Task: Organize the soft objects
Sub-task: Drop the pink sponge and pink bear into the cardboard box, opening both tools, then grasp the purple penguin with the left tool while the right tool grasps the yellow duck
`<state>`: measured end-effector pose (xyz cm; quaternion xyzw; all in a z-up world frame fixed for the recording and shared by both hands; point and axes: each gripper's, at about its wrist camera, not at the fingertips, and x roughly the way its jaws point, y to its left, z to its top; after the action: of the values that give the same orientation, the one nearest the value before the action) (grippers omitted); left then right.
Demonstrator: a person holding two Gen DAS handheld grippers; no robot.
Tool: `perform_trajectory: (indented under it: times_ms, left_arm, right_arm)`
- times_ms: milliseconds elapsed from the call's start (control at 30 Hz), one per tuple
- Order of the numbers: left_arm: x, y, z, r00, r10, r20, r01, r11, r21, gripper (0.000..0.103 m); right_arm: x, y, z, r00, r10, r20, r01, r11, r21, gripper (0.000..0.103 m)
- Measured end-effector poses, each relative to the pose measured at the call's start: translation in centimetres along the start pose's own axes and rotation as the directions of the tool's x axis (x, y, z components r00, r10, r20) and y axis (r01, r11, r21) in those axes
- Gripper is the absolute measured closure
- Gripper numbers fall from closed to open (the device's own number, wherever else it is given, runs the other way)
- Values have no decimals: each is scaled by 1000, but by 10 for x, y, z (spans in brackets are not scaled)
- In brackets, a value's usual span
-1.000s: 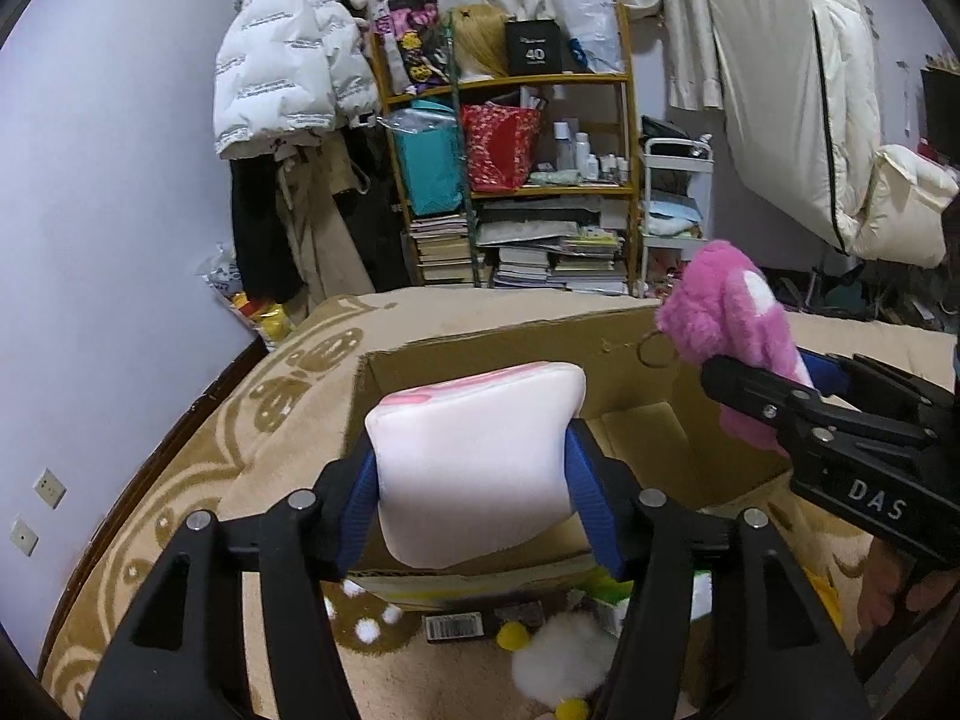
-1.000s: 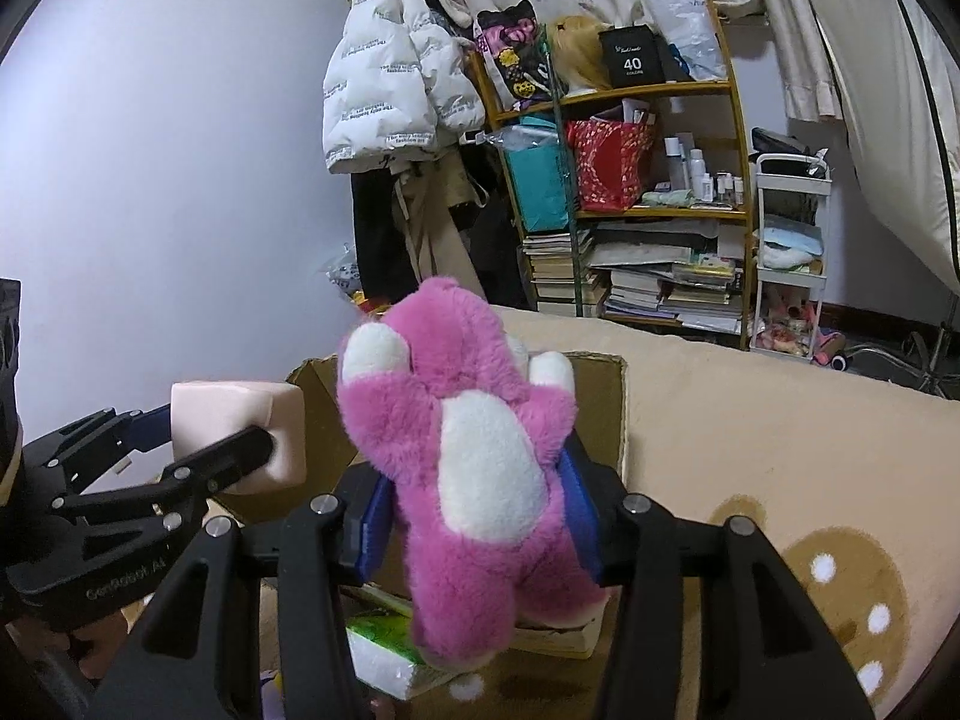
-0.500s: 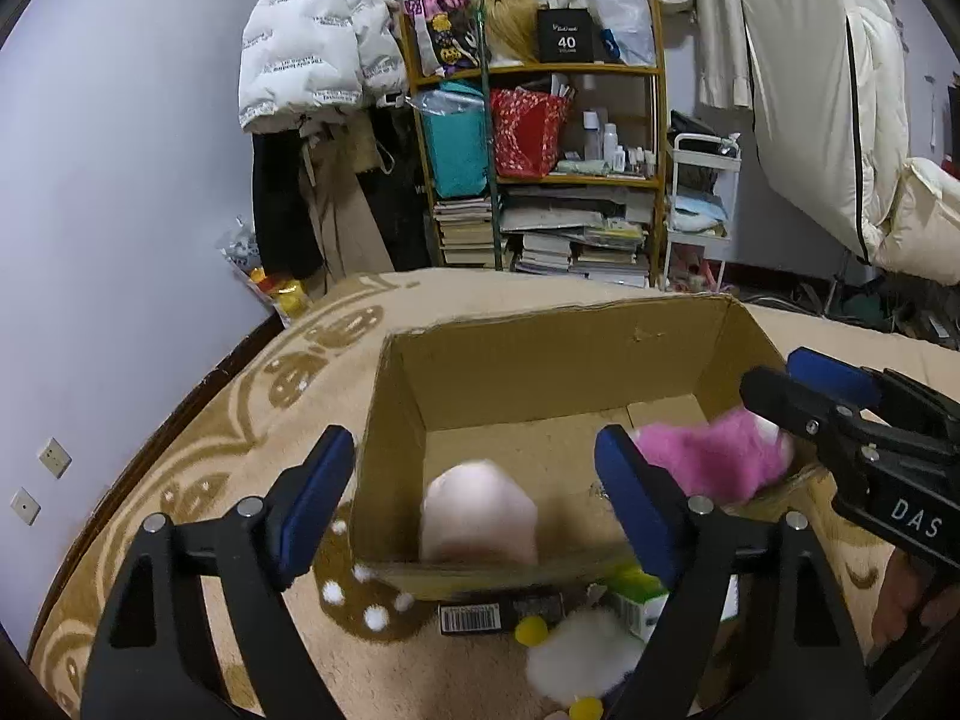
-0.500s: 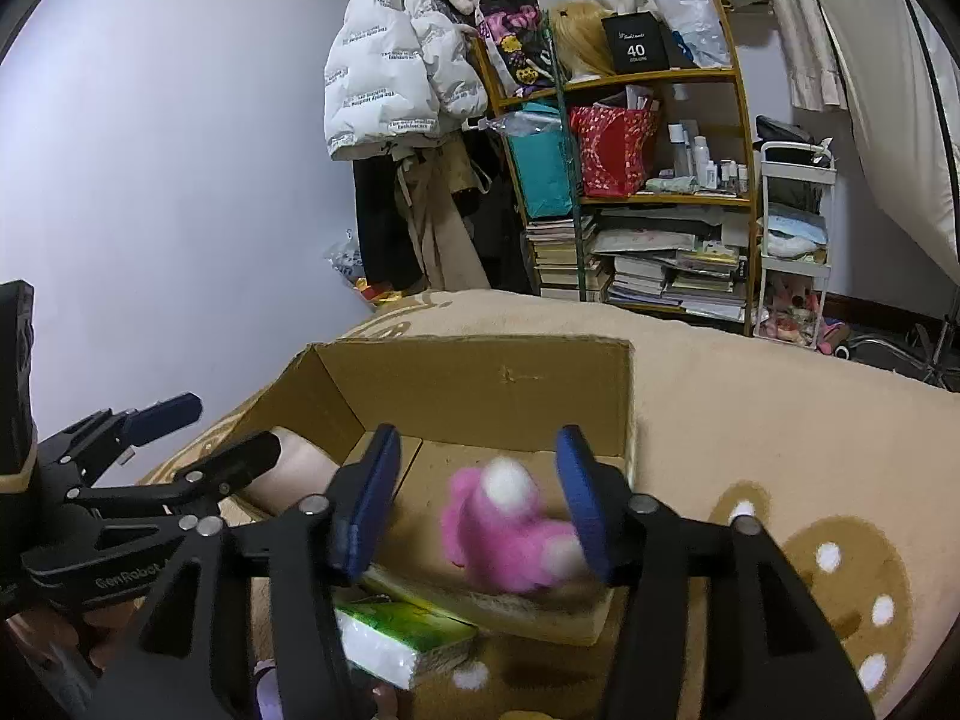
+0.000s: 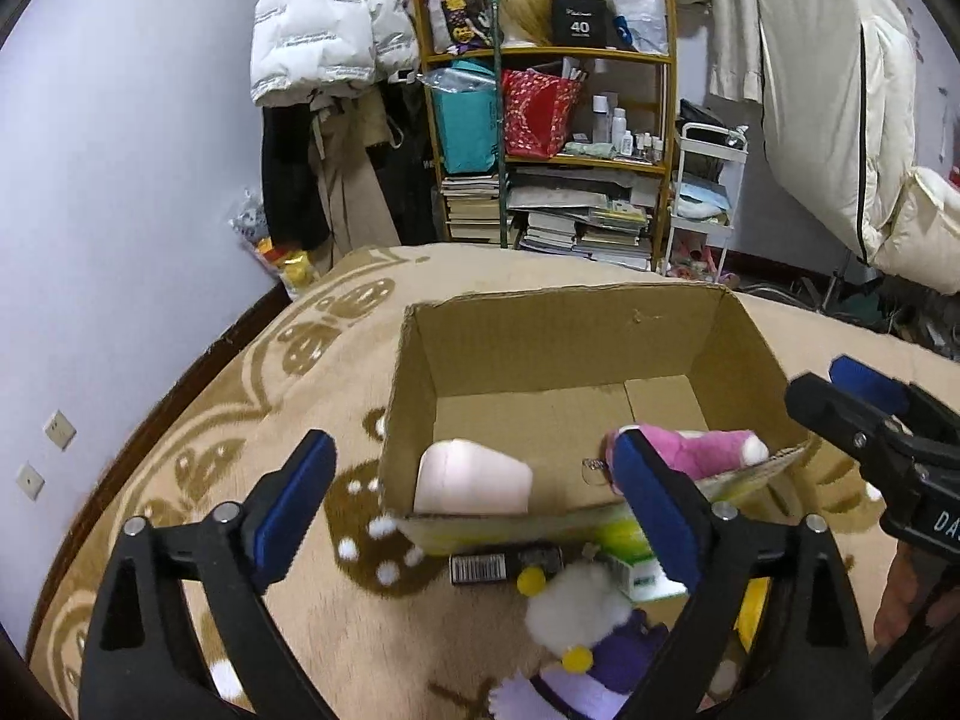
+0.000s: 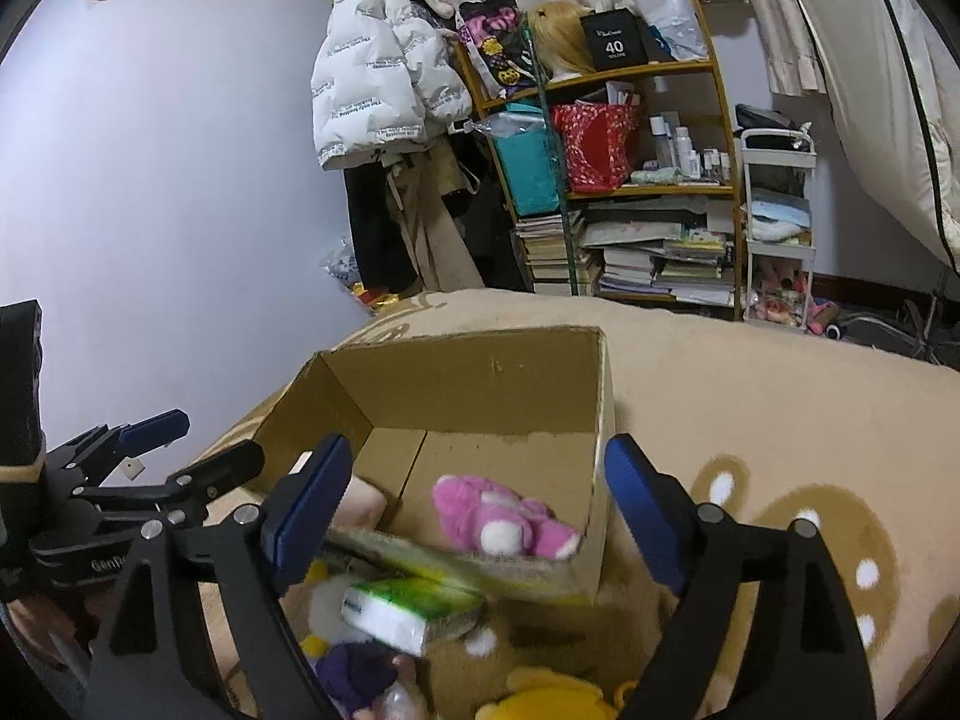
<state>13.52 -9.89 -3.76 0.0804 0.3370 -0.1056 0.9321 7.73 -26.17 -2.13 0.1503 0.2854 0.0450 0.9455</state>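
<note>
**Two soft toys in box, both claws released**

Nearest the lenses: left gripper [image 5: 471, 504] spread wide, blue pads [image 5: 294, 495] clear of everything, grasping nothing. Right gripper [image 6: 477, 516] likewise released, pads [image 6: 642, 516] well apart, nothing between them. Seen again from the side in the opposite views: right gripper at the right edge of the left view, left gripper at the left edge of the right view, both poised above the near edge of the box.

Below the grippers, on the tan rug [image 6: 780, 420] with brown pattern and white dots: white plush [image 5: 576, 606] with yellow bits and purple clothing, tissue pack [image 6: 408, 606] in green and white propped against the box's near wall, yellow toy [image 6: 552, 699] at the bottom edge, partly cut off, and a black item with a barcode [image 5: 504, 564] beside the box.

Just beyond, open cardboard box [image 5: 558, 330] resting on the rug. Inside, lying on the box floor near the front wall: pale pink cushion [image 5: 474, 477] to the left, pink plush [image 6: 498, 516] with white patches to the right, apart from each other.

Farther back, against the lilac wall: wooden shelf [image 5: 600, 162] crammed with books, bottles, a teal bag and a red bag; white puffer jacket [image 5: 324, 24] hanging to its left; white cart [image 5: 708, 204] to its right.
</note>
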Motion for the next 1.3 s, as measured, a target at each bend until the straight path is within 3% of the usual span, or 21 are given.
perform_trajectory:
  times_ms: [67, 233, 733, 1033, 1300]
  left_arm:
    - [-6, 3, -3, 1000, 5, -2, -5, 1000, -19, 4]
    - [-21, 8, -11, 999, 17, -27, -18, 999, -33, 4]
    - [-74, -5, -45, 992, 5, -127, 5, 997, 74, 4]
    - [-57, -30, -69, 974, -3, -228, 44, 984, 173, 4]
    - [-27, -35, -83, 952, -10, -305, 64, 984, 167, 4]
  right_arm:
    - [-8, 1, -1, 1000, -1, -9, 1, 1000, -7, 4]
    - [-24, 1, 1, 1000, -21, -6, 22, 1000, 6, 4]
    - [-68, 7, -27, 993, -62, -104, 71, 994, 82, 4]
    - [-61, 4, -50, 974, -85, -208, 111, 987, 115, 4]
    - [-32, -13, -69, 945, -104, -310, 162, 972, 168, 5]
